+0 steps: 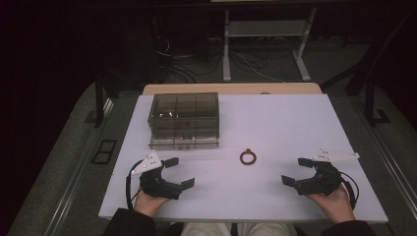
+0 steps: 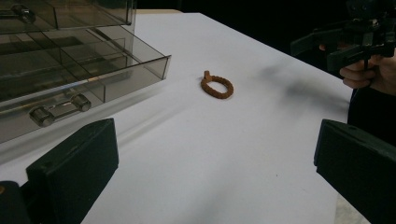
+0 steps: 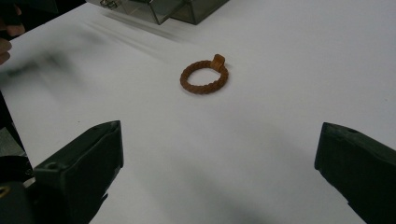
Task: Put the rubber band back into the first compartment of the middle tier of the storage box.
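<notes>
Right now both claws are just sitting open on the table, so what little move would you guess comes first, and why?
Probably the right claw eases forward toward the brown braided ring. The ring lies flat and alone on the white table, untouched, straight ahead between that claw's spread jaws in the right gripper view. The left claw is open too, nearer the smoky plastic drawer box.

High view overhead, facing forward and down over the tabletop [image 1: 295,123], both gripper views low, close — sharing the brown ring [image 2: 217,86].
</notes>
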